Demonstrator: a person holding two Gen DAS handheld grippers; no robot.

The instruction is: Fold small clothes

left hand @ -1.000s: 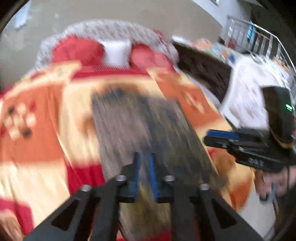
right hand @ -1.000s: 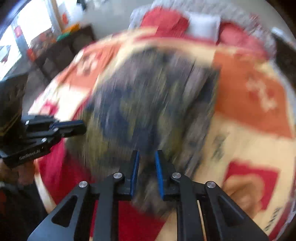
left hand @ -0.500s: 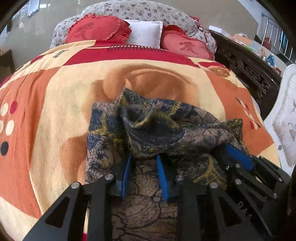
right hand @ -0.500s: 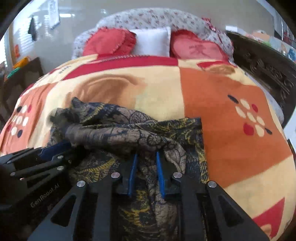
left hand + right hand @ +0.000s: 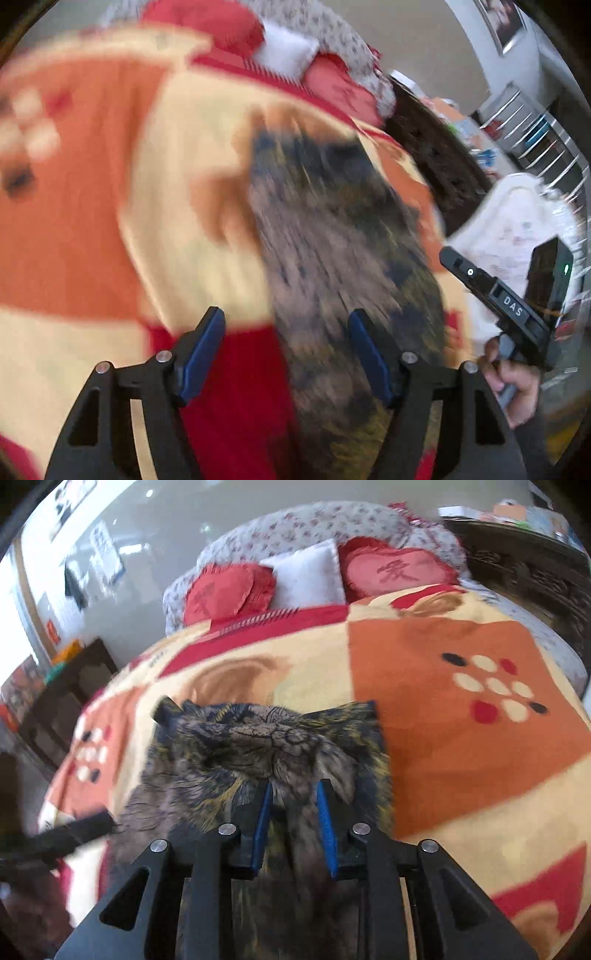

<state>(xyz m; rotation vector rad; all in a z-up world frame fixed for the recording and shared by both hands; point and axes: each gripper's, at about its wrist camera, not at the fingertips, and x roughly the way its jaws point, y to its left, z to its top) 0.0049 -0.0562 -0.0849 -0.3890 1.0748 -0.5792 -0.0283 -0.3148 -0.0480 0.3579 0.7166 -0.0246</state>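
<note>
A dark patterned brown, blue and yellow garment (image 5: 273, 760) lies on the orange and cream bed blanket (image 5: 461, 716). It shows blurred in the left wrist view (image 5: 340, 236). My left gripper (image 5: 288, 354) is wide open and empty, above the garment's near left edge. My right gripper (image 5: 293, 823) has its jaws partly apart with the garment's near fold lying between the blue pads (image 5: 327, 830); no clear pinch shows. The right gripper also shows in the left wrist view (image 5: 498, 291), and the left one at the left edge of the right wrist view (image 5: 55, 834).
Two red heart pillows (image 5: 399, 572) and a white pillow (image 5: 306, 576) lie at the bed's head. A dark carved bed frame (image 5: 535, 576) runs along the right. A dark bench (image 5: 62, 694) stands at the left. A white chair (image 5: 517, 229) stands beside the bed.
Both grippers were shut on the garment, carrying its near edge over. Now the left gripper has opened wide and swung left, and the right gripper's jaws have parted; the garment lies folded.
</note>
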